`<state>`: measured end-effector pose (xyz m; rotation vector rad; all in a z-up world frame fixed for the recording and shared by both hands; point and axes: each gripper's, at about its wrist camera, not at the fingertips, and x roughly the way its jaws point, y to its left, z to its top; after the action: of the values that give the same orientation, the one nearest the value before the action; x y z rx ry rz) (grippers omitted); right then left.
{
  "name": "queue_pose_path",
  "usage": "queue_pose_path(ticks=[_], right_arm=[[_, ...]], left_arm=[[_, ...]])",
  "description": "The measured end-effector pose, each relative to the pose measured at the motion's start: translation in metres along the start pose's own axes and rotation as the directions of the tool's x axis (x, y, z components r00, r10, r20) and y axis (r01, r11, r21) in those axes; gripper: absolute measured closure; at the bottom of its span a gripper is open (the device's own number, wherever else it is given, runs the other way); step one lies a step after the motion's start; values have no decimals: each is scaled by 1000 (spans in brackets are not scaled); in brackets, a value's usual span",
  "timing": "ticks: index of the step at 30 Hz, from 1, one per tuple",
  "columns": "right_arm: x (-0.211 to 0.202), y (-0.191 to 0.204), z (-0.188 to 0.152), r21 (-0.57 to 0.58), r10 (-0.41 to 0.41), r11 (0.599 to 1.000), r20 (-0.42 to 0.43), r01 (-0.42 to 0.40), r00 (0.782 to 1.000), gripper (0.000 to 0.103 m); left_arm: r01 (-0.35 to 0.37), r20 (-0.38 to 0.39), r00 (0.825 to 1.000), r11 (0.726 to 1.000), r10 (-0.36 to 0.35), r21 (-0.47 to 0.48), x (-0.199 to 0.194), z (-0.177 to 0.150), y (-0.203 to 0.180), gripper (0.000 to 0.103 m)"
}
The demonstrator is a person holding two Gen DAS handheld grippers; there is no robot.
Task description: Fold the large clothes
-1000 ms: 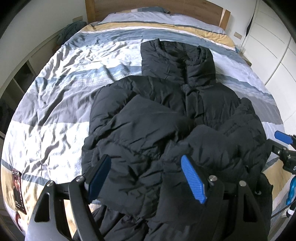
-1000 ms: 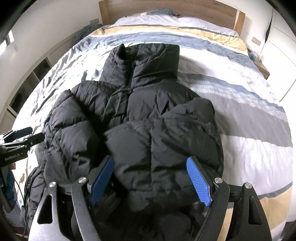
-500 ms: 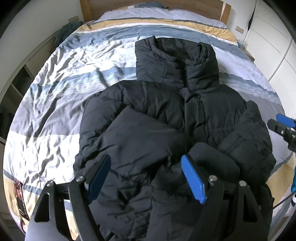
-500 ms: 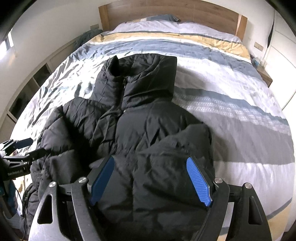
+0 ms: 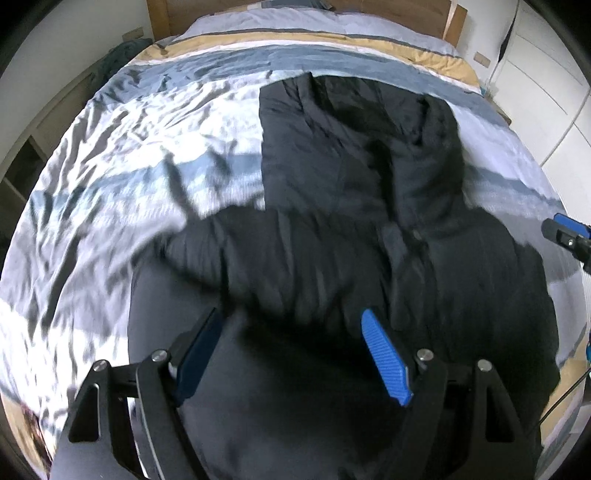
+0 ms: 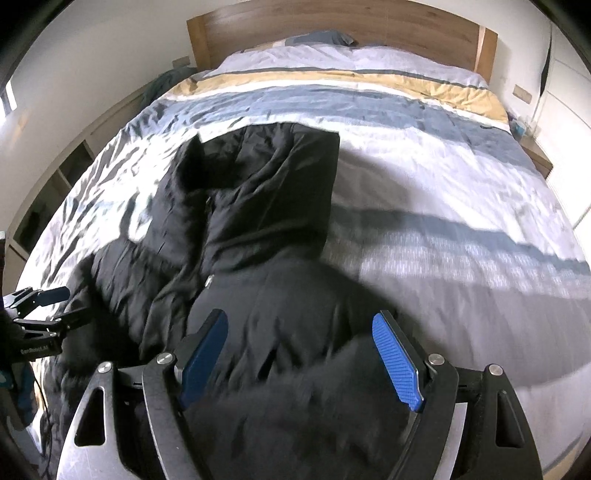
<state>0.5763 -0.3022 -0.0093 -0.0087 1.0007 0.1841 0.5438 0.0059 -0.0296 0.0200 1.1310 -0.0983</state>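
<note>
A large black puffer jacket [image 5: 332, 240] lies on the striped bed, hood toward the headboard. It also shows in the right wrist view [image 6: 258, 229]. My left gripper [image 5: 291, 354] is open, low over the jacket's left lower part, jaws wide with nothing between them. My right gripper [image 6: 299, 362] is open over the jacket's right lower part; dark fabric bulges up between its blue pads but is not pinched. Each gripper shows at the other view's edge: the right one [image 5: 569, 236], the left one [image 6: 40, 314].
The bed has a duvet [image 6: 443, 192] striped white, blue, grey and yellow, and a wooden headboard [image 6: 332, 26]. White wardrobe doors [image 5: 546, 85] stand at the right. Shelving [image 6: 48, 206] and a wall run along the left.
Both grippers have moved forward and down toward the jacket, so it fills more of each view. The folded-in sleeves have flattened. Both views are motion-blurred now.
</note>
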Motion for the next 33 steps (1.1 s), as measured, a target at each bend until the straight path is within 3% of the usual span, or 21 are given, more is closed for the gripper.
queue_pose_path(ticks=[3,9,13,18,25,27,29,30,31,33], right_arm=[[20,-11,31,7,12,1000,20,-12,1000,23],[62,-28,85,53,75,996,64,-78,995,23],[94,-41,109,120,123,984,87,-133,989,23],[131,-57,135,240,192,946,137,-220,972,23],[183,-65,149,330,205,916,102,-228,973,23],[194,-64,152,346,206,912,83,-222,975,26],[200,-60,156,340,209,914,74,-221,975,52],[200,-56,159,330,207,919,68,-218,976,62],[200,-53,161,316,197,926,60,-206,979,81],[193,-41,164,265,173,947,48,-180,984,88]], left_arm=[[7,22,1000,1000,-7,-15,21,34,14,26],[135,55,990,984,-130,-115,69,97,47,26],[240,92,970,944,-225,-226,101,130,71,26],[353,142,935,889,-324,-291,129,163,81,26],[370,95,927,850,-362,-374,173,175,72,26],[372,82,925,847,-370,-378,178,176,66,35],[369,54,926,861,-375,-350,181,180,54,71],[354,38,931,876,-362,-327,180,181,48,81],[344,28,935,891,-352,-295,177,181,41,90],[341,38,939,906,-342,-251,165,181,34,94]])
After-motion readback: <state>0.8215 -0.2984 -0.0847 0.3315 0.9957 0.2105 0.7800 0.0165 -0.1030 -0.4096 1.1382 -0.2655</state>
